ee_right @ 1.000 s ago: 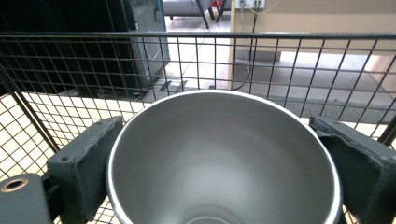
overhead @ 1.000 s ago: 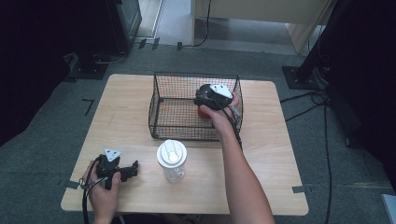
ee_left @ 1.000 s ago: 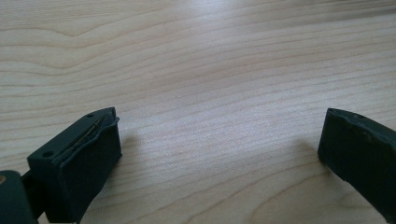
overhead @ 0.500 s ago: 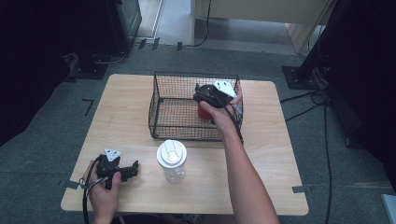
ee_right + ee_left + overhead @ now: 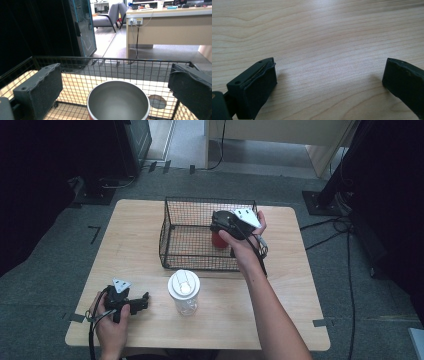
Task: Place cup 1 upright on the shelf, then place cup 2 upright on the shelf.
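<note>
Right gripper (image 5: 226, 222) has just been opening its jaws and now stands fully released over the wire basket (image 5: 172, 227), lifted a bit higher than in the earlier high views. The red cup (image 5: 218, 240) with a steel inside sits upright on the basket floor, just below and ahead of this gripper; in the right gripper view the cup (image 5: 118, 102) lies between the two black jaws but lower down, and the pads press on nothing, gap on both sides of the rim. So the drop-off looks done: cup placed in the basket, near its right wall, and the hand is backing up and away. Left gripper (image 5: 134, 303) rests on the wooden table (image 5: 135, 250) at the near left corner, same spot as in the earlier frames, jaws spread wide and empty; the left gripper view shows bare wood grain (image 5: 324, 50) between its pads. A clear jar with a white lid (image 5: 183, 290) stands upright on the table just right of the left gripper, well short of the basket, untouched. Judgement: the cup step is finished, and the jar is likely next to go in, with the left gripper nearest to it. The right hand needs to clear the basket rim without snagging the wire or its trailing cable.
</note>
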The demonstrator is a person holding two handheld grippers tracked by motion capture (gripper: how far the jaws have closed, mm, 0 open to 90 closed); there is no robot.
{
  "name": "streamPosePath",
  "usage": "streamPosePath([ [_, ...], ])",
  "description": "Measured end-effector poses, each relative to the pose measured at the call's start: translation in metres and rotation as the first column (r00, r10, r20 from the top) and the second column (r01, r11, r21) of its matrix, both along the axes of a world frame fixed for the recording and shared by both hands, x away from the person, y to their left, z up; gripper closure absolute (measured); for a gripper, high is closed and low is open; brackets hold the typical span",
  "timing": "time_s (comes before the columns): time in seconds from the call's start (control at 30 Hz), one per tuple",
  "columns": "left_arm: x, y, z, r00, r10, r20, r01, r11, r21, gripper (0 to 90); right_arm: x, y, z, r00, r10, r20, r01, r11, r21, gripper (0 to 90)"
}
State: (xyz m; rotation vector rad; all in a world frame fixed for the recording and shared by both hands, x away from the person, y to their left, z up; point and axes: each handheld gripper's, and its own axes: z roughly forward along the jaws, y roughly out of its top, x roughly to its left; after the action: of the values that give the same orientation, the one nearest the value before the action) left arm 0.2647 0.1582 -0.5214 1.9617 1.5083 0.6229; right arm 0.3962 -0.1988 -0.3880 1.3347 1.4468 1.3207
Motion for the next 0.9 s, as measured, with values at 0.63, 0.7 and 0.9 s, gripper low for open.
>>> streamPosePath([
  [0.63, 0.0, 0.0, 0.0, 1.0, -0.001, 0.0, 0.001, 1.0, 0.002, 0.0, -0.065, -0.019, -0.017, 0.999, 0.044, -0.003, -0.044, 0.998, -0.045, 0.0],
  [0.7, 0.0, 0.0, 0.0, 1.0, -0.001, -0.001, 0.001, 1.0, 0.002, 0.0, -0.075, -0.02, -0.021, 0.998, 0.063, -0.006, -0.063, 0.9963, -0.059, 0.0],
  [0.9, 0.0, 0.0, 0.0, 1.0, -0.001, 0.0, 0.001, 1.0, 0.001, 0.0, -0.097, -0.02, -0.026, 0.9957, 0.092, -0.001, -0.092, 0.9943, -0.054, 0.0],
])
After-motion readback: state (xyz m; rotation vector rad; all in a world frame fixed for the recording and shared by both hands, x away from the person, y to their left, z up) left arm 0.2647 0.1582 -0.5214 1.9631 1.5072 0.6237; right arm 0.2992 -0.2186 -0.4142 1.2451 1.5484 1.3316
